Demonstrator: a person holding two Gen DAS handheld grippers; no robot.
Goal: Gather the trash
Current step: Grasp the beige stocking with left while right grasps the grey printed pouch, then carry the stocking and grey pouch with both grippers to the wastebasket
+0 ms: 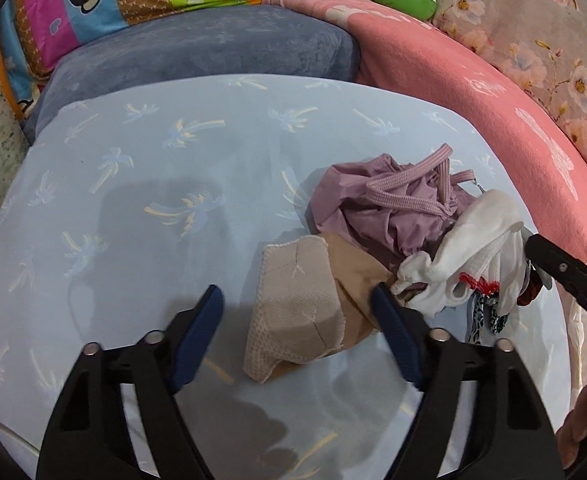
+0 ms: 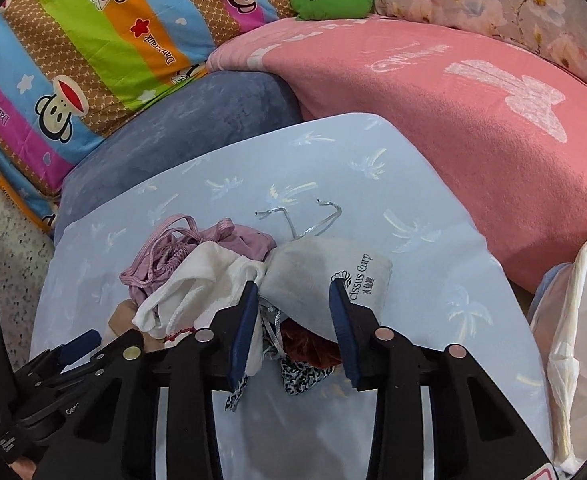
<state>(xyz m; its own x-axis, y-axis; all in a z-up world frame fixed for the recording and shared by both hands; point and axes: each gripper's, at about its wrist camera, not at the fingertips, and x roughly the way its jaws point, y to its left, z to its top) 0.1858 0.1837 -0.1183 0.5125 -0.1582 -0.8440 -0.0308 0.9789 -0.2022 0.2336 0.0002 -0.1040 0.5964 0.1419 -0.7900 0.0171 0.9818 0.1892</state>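
Blue palm-print sheet (image 2: 433, 208) carries the heap; grey pouch (image 2: 317, 276) lies between right gripper (image 2: 293, 290) fingers, spread wide. Left gripper (image 1: 297, 294) wide, straddling beige cloth (image 1: 297, 308).

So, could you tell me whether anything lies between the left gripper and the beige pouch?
Nothing visible does: the left gripper is open, and the beige pouch lies directly between its fingers on the blue sheet.

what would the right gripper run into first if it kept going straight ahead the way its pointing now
Most likely the grey drawstring pouch with printed lettering. It lies right ahead of the right gripper, whose open fingers straddle its near edge. Depth is hard to judge, so the dark red and leopard-print scraps lower in the gap might touch first.
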